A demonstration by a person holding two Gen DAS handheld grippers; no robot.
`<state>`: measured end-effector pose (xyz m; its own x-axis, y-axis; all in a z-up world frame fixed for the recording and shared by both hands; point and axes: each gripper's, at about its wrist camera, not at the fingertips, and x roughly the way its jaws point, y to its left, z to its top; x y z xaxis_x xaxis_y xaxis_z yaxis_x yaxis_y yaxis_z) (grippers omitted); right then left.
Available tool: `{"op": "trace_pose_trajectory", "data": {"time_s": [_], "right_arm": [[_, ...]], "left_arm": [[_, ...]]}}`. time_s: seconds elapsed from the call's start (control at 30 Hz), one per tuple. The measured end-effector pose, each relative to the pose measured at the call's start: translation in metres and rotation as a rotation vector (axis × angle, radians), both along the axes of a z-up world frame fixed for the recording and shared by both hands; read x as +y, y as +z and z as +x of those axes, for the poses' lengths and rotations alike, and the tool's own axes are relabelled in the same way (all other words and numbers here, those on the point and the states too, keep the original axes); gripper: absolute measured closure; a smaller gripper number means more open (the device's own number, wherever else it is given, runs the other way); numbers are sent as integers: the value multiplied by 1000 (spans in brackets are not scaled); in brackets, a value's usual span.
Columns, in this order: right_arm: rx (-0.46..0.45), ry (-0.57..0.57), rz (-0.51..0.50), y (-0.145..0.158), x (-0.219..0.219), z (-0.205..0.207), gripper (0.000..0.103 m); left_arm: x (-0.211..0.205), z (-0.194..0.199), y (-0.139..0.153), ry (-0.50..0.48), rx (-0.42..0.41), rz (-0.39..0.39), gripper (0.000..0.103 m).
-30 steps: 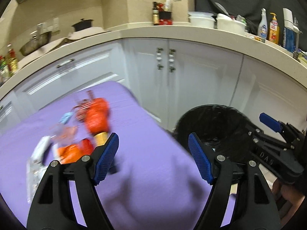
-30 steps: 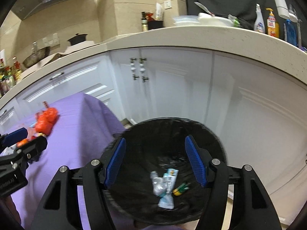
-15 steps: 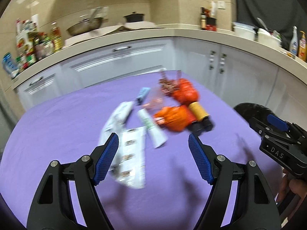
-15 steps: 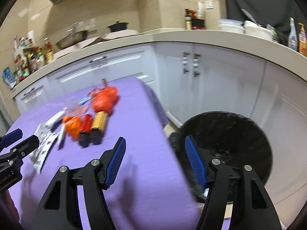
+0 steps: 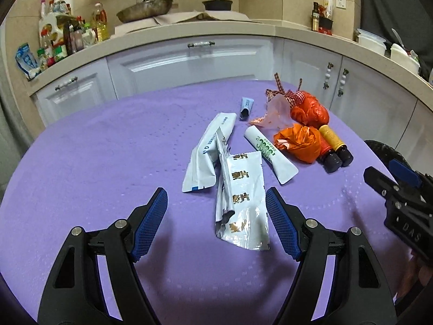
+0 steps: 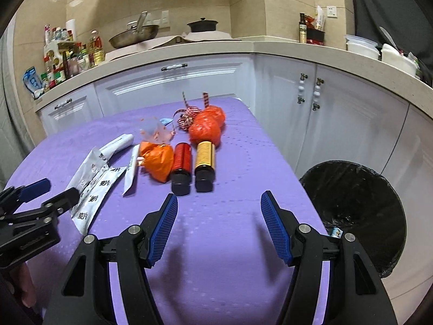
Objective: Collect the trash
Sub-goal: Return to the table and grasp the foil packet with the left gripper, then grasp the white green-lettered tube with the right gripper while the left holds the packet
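Note:
Trash lies on the purple table (image 5: 108, 162): a silver foil packet (image 5: 243, 197), a white pouch (image 5: 208, 151), a white tube with green print (image 5: 270, 154), a small blue tube (image 5: 246, 107), a crumpled orange bag (image 5: 297, 143), a red bag with checked ribbon (image 5: 308, 112) and two small dark-capped bottles (image 6: 194, 165). My left gripper (image 5: 216, 205) hovers over the near end of the foil packet, jaws closing, pads not touching it. My right gripper (image 6: 219, 208) stands open and empty just short of the bottles. The black-lined bin (image 6: 357, 211) stands off the table's right edge.
White cabinets (image 5: 189, 65) and a beige counter (image 6: 243, 46) curve behind the table. On the counter stand a pan (image 5: 143, 9), a black pot (image 5: 216, 2), sauce bottles (image 5: 67, 38) and white tubs (image 6: 379, 51). A hand shows at the lower left of the right wrist view.
Both grippers swung left from over the bin to the table, so the trash pile now lies ahead of them. The left jaws have narrowed a little.

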<state>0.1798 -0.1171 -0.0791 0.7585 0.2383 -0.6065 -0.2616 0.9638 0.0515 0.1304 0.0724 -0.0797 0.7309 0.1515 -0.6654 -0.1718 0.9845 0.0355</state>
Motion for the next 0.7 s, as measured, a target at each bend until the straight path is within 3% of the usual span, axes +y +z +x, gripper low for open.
{"op": "trace_pose_trajectory", "data": {"time_s": [0.23,0.3,0.37,0.7], "right_arm": [[0,29,-1,5,15,3,40],[2,38,1,5,19,5,40],[5,51,-2,5,25,8,40],[31,126,-11,8,58,15,40]], "left_arm": [[3,13,-10,-13,68,-6,62],[5,14,-12,-23,82,-19,83],[7,15,-14,-33,94,-35,94],[26,-11,1,-30,35,-58,100]]}}
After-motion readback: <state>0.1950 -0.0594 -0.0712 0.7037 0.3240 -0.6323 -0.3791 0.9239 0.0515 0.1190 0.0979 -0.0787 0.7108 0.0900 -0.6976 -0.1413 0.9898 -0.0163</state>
